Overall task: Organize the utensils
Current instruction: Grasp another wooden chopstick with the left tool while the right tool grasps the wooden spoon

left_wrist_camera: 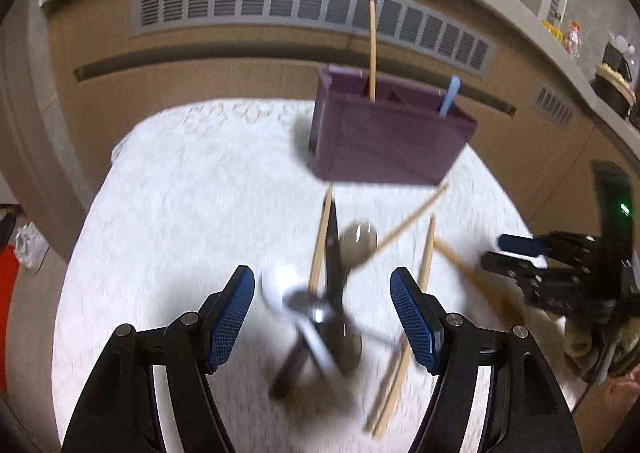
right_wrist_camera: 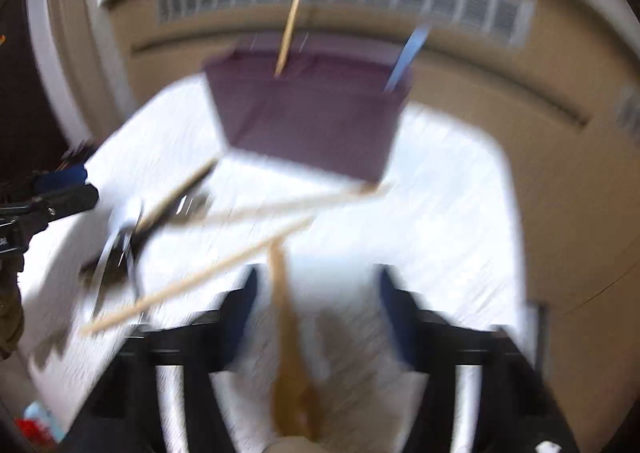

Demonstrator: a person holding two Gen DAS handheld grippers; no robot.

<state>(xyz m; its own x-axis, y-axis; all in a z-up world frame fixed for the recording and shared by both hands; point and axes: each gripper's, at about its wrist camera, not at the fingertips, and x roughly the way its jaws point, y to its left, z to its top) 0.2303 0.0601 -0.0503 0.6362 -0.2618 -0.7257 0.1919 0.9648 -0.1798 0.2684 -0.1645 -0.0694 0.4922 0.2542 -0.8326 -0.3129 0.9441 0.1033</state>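
Left claw (left_wrist_camera: pixel 322 317) wide over tangled spoons (left_wrist_camera: pixel 320 317), chopsticks (left_wrist_camera: pixel 426 257); right claw (right_wrist_camera: pixel 316 309) parted astride wooden spoon (right_wrist_camera: pixel 286 333).

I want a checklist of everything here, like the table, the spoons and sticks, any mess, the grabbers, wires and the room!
Surface: white lace tablecloth.
Job's things: purple holder standing upright, with one chopstick and a blue handle in it; a pile of loose spoons and chopsticks in front.
Clutter: nothing seen on the cloth.
Grippers: left gripper open above the spoons; right gripper open, a brown wooden utensil between its jaws, untouched; view blurred.
Cables: nothing seen.
Surroundings: wooden cabinet with grey vents.
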